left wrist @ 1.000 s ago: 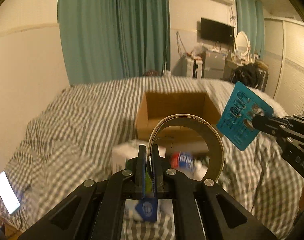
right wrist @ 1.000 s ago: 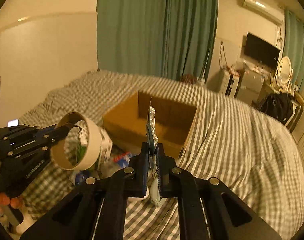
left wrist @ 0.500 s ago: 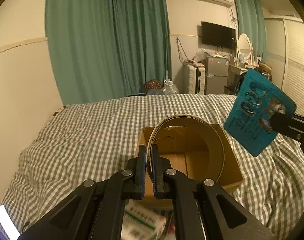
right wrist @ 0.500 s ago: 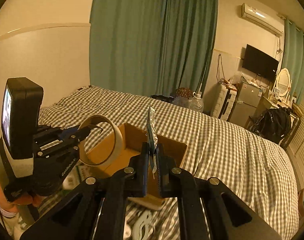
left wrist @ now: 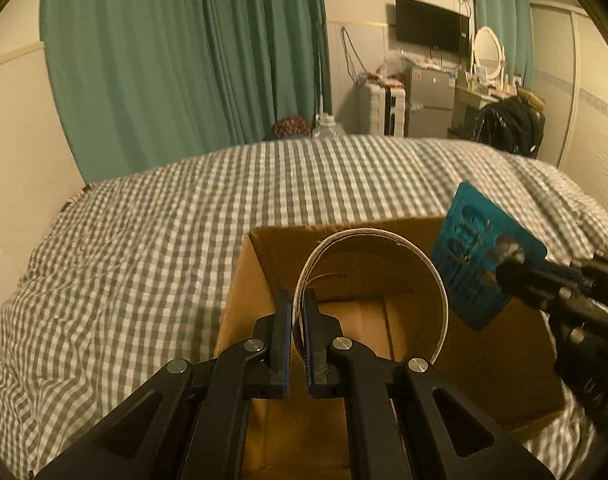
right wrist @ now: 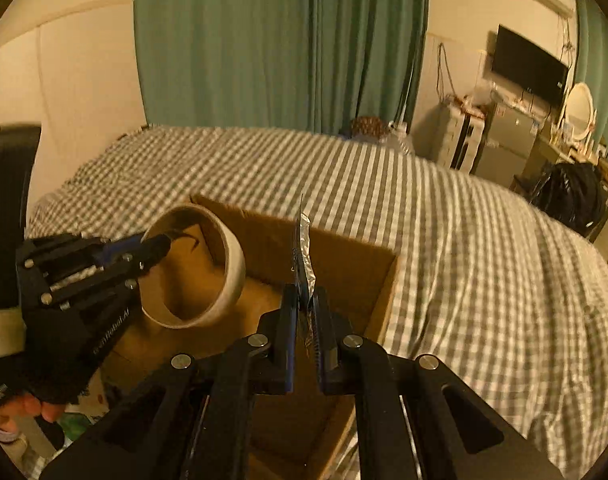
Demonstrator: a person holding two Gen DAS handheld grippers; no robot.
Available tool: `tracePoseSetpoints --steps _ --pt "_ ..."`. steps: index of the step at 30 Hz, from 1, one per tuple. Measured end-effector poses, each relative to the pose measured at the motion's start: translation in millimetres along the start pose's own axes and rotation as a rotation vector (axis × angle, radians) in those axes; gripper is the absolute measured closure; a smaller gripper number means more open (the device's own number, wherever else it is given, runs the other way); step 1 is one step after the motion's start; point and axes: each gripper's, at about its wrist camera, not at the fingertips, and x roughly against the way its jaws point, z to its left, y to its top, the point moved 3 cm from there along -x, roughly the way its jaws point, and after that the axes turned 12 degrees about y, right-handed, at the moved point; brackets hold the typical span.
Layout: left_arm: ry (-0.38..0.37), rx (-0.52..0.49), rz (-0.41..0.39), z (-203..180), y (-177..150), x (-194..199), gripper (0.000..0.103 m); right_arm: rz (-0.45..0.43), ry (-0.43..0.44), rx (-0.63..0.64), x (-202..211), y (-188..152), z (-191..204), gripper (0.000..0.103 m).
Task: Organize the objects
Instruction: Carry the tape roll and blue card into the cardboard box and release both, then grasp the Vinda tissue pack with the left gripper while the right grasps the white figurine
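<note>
Cardboard tape ring (left wrist: 374, 276), pinched by left fingers (left wrist: 283, 320); right fingers (right wrist: 327, 324) pinch a foil-backed blister card (right wrist: 302, 256).

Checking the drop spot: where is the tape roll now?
The tape roll hangs over the open cardboard box, pinched in the left tool.

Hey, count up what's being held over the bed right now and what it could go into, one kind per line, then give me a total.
Tape rolls: 1, a tape roll held by the left gripper
Blister packs: 1, a blue blister pack held by the right gripper
Cardboard boxes: 1, an open cardboard box on the bed
Total: 3
</note>
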Motion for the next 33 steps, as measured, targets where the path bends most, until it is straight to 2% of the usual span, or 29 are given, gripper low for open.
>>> tracePoseSetpoints --steps 3,6,7,8,10,11,12,13,15,24,30,33 --pt "-0.010 -0.014 0.017 -2.7 0.1 -4.4 0.094 0.029 0.017 -0.020 -9.2 -10.2 -7.8 0.096" --pt "-0.028 -0.027 0.027 -2.5 -2.6 -3.7 0.080 0.031 0.042 -0.055 -7.0 -12.5 -12.7 0.096" --pt "-0.020 -0.025 0.026 -2.0 -3.8 -2.5 0.067 0.028 0.045 -0.063 -4.3 -13.6 -12.6 0.096" --pt "0.002 -0.017 0.024 -0.9 -4.2 -1.0 0.043 0.023 0.042 -0.066 -0.7 -12.9 -13.1 0.096" --pt "0.037 0.017 -0.004 4.2 -2.7 6.4 0.026 0.010 0.030 -0.063 9.6 -13.1 -11.2 0.095" --pt "0.032 0.031 -0.018 6.9 -1.8 12.2 0.026 0.003 0.027 -0.062 16.1 -12.5 -9.5 0.094" --pt "0.024 0.039 -0.023 10.0 -0.7 17.2 0.025 -0.002 0.022 -0.061 18.8 -9.9 -11.8 0.086" --pt "0.023 0.043 -0.020 12.3 0.0 20.7 0.022 -0.012 0.009 -0.061 27.4 -8.3 -10.4 0.071" --pt "0.039 0.043 -0.018 17.4 2.1 30.6 0.020 -0.031 -0.011 -0.068 39.2 -5.1 -11.4 0.055" --pt "0.059 0.064 -0.082 42.7 3.8 102.9 0.014 -0.144 -0.049 -0.027 130.8 5.1 16.3 0.042" --pt "0.045 0.088 -0.123 57.1 -9.4 148.9 0.006 -0.185 -0.053 0.030 182.1 -5.7 40.7 0.027" --pt "0.036 0.114 -0.139 67.0 -21.4 167.8 0.005 -0.198 -0.054 0.060 200.6 -18.6 53.5 0.024"
